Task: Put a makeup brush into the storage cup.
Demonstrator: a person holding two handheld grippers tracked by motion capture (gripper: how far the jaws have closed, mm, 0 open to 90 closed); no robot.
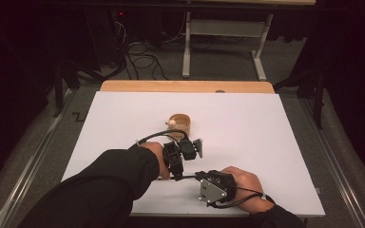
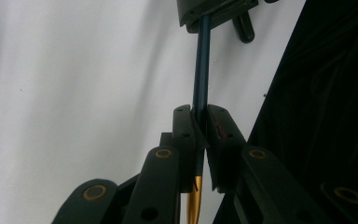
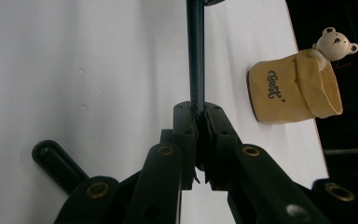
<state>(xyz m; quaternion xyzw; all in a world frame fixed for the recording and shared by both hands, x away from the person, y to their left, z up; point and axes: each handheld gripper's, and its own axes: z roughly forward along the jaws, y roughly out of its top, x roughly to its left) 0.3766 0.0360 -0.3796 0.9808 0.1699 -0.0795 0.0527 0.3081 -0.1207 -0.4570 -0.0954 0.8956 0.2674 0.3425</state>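
Pen (image 2: 201, 70) held at both ends, lower centre of the high view, level just above the sheet (image 1: 247, 123); left gripper (image 2: 200, 135) pinched on the barrel near its gold end, right gripper (image 3: 199, 122) pinched on the dark-blue barrel farther along; both pairs of jaws pressed together with only the pen between them. In the left gripper view the barrel runs up the middle of the frame to the right gripper at the top edge.

Risk, as judged: the work looks like pulling the pen apart or uncapping it; a pull off the barrel's line could bend or jam it; a thin round barrel may roll or slip between flat pads, and a sudden release could send a part off the near edge of the sheet, which lies close to the right hand (image 1: 247, 183).

Surroundings: a yellow cup (image 3: 294, 91) with a small bear (image 3: 334, 43) on its rim, upper right of the right gripper view, centre of the high view, just beyond the left gripper and apart from the pen; a forward jerk of that hand could knock it. Nothing lies between the grippers; bare sheet to either side.
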